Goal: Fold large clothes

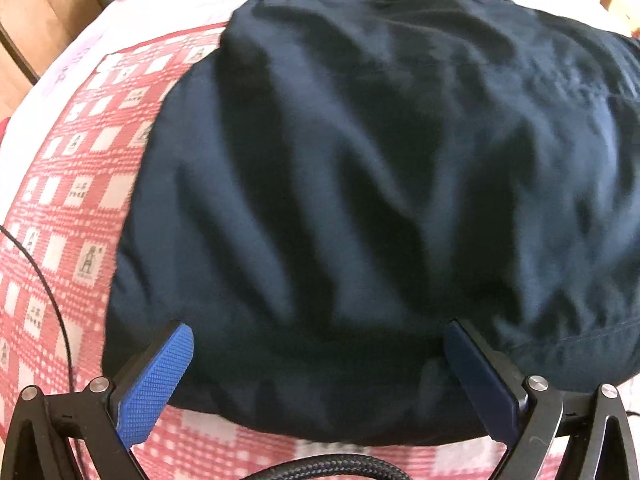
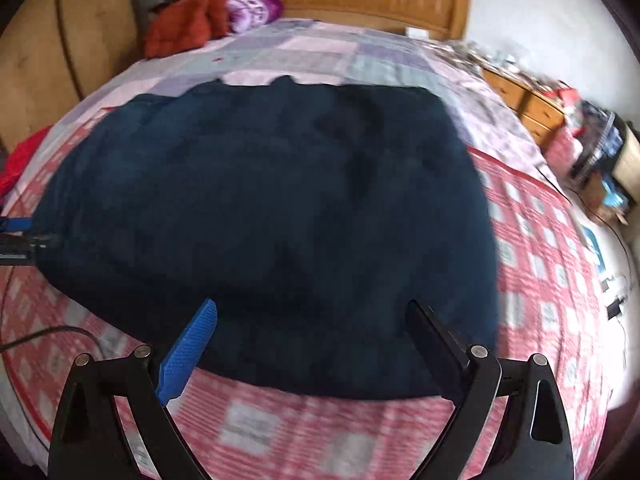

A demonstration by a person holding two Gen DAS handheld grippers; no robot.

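A dark navy garment lies rumpled on the bed. The left gripper and the right gripper both have jaws spread wide, holding nothing.

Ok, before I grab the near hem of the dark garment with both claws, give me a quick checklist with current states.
1. Left claw open: ok, jaws spread wide.
2. Right claw open: ok, spread wide.
3. Both empty: ok, nothing between the fingers.
4. Dark garment lying flat on the checked bedspread: not ok, wrinkled.
5. Near hem in front of both claws: ok.
6. Black cable clear of the garment: cannot tell where it ends.
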